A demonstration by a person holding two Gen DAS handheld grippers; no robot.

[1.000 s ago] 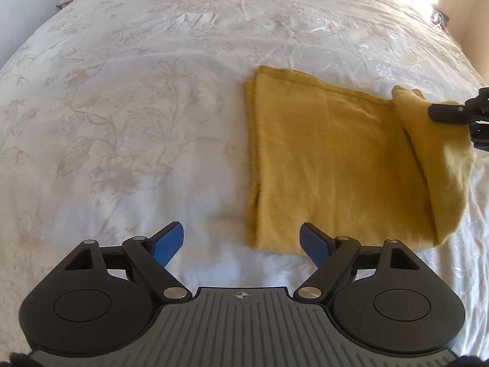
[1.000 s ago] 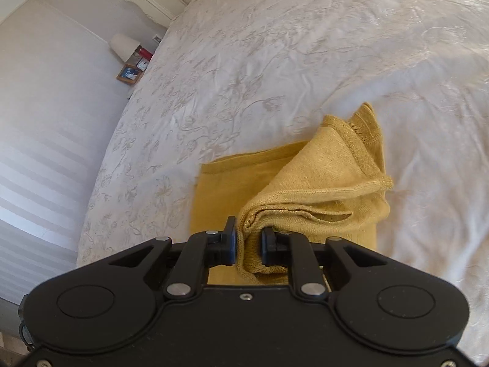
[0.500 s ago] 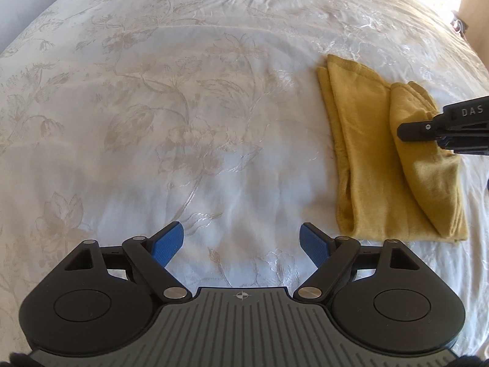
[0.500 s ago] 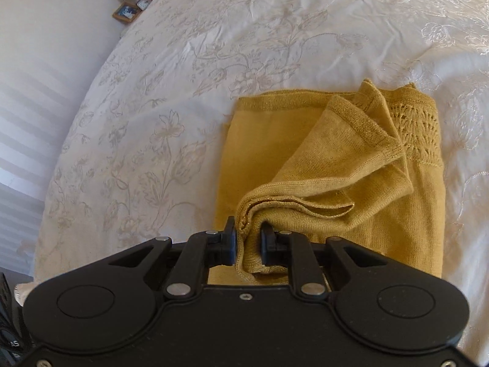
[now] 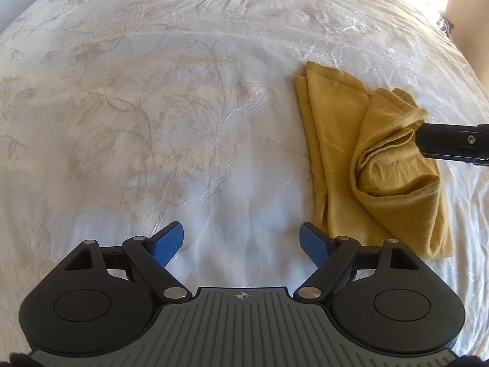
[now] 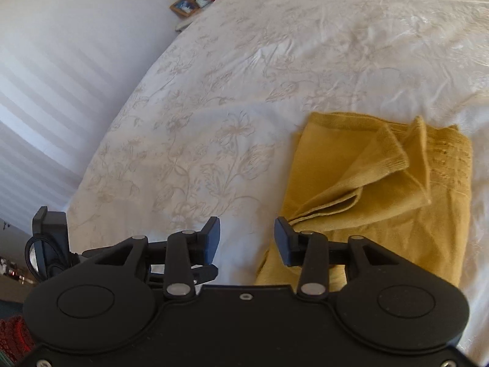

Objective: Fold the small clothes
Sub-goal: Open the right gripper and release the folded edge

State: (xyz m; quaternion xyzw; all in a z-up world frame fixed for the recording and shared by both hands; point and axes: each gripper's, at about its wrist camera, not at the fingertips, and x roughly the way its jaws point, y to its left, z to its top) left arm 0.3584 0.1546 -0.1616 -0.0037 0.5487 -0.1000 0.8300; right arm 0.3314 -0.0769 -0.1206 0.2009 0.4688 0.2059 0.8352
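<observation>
The left gripper [image 5: 241,241] hovers open over the white bedspread [image 5: 183,122]; the yellow garment [image 5: 382,165] lies folded right, the right gripper's finger [image 5: 449,146] touching it.

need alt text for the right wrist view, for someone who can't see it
The right gripper, fingers open, hovers over a white floral bedspread at the left edge of a mustard-yellow folded garment whose top layer lies loosely bunched. A striped white wall and a small framed picture sit at upper left.

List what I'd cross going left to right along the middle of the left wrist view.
Bare white floral bedspread → yellow folded garment, its bunched flap on the right part → the right claw's black finger entering from the right edge.
</observation>
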